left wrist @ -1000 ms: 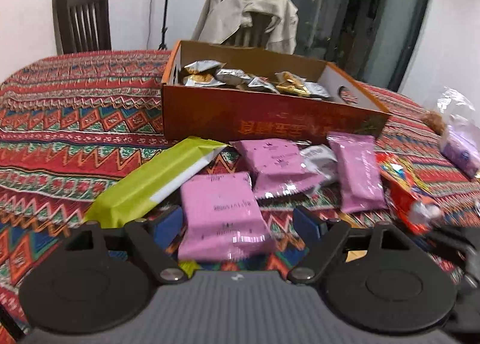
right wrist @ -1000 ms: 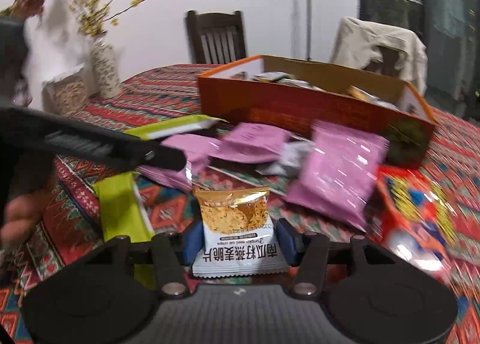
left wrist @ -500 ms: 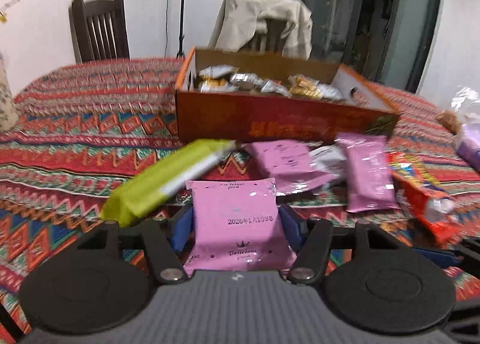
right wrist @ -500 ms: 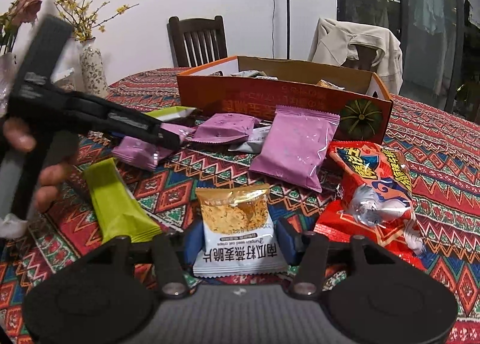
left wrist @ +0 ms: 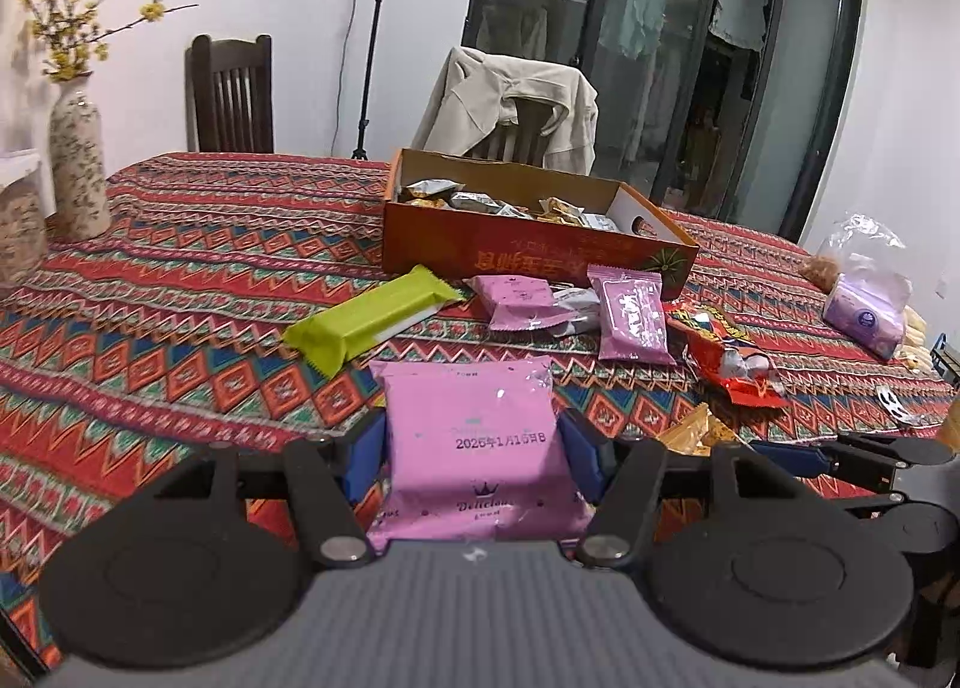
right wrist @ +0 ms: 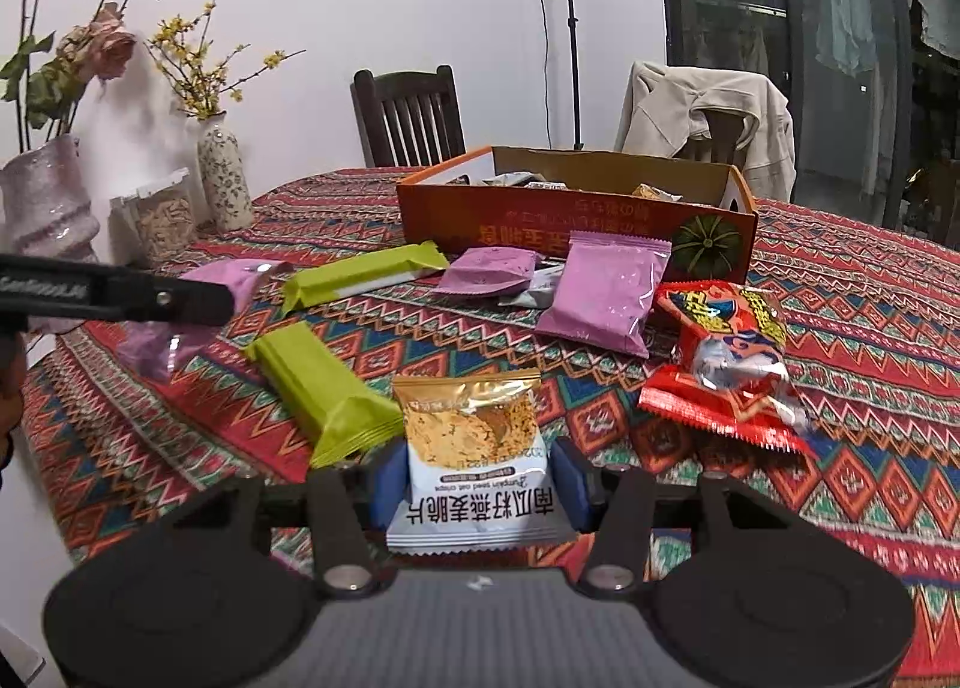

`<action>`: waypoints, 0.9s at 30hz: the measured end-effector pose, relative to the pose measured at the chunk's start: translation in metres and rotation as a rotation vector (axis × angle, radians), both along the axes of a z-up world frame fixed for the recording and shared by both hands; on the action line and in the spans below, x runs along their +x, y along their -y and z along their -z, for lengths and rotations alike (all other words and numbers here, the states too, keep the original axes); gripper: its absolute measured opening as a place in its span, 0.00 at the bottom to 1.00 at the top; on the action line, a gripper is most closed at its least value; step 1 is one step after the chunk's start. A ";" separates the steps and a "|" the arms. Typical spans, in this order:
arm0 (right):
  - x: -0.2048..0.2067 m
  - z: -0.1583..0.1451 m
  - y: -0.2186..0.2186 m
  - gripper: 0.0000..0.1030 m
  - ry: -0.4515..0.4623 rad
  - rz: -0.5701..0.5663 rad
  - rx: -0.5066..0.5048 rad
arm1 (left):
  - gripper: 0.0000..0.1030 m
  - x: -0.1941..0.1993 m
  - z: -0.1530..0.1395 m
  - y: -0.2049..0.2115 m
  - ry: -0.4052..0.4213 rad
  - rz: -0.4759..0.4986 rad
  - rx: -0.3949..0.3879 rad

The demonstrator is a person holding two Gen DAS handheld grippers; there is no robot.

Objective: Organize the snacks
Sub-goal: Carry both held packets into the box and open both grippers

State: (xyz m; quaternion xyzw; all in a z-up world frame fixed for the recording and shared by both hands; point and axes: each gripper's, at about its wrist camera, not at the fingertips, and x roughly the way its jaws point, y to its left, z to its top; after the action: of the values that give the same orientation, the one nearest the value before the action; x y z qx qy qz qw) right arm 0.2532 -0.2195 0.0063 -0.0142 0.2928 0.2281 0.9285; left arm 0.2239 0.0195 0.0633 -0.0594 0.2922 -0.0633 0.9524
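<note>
Left wrist view first: the left gripper [left wrist: 471, 457] has its jaws clamped on a pink snack packet [left wrist: 474, 448], blue pads pressed against both sides, the packet lifted clear of the bench [left wrist: 180, 292] with its patterned red cloth. Its jaws have just been closing, with that packet between them. Further back sits the orange cardboard box [left wrist: 534, 253], already holding a bunch of small wrapped snacks. In front of the box lie a green bar [left wrist: 372, 322], two more pink packets [left wrist: 633, 313] and a red snack bag [left wrist: 729, 358] — all loose on the cloth. A flowered vase [left wrist: 75, 172] stands at far left.

Right wrist view: the right gripper [right wrist: 477, 478] holds a white-and-gold oat crisp packet [right wrist: 474, 454] between its jaws, pads touching both edges, packet raised off the cloth. Just left of it lies a second green bar [right wrist: 324, 388], with the first one near the box. The red bag is to the right, a pink packet between it and the box. The left gripper pokes in from the left edge — its pink packet partly hidden behind it.
</note>
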 end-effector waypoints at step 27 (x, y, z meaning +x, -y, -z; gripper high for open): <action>0.092 -0.082 -0.007 0.49 0.161 -0.069 0.032 | 0.60 0.184 -0.062 -0.020 0.079 0.114 -0.071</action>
State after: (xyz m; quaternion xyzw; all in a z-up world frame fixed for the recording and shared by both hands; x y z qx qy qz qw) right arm 0.3449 -0.2129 0.0879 -0.0278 0.2127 0.2629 0.9407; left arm 0.4076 0.0393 0.1251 -0.0739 0.2550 -0.1302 0.9553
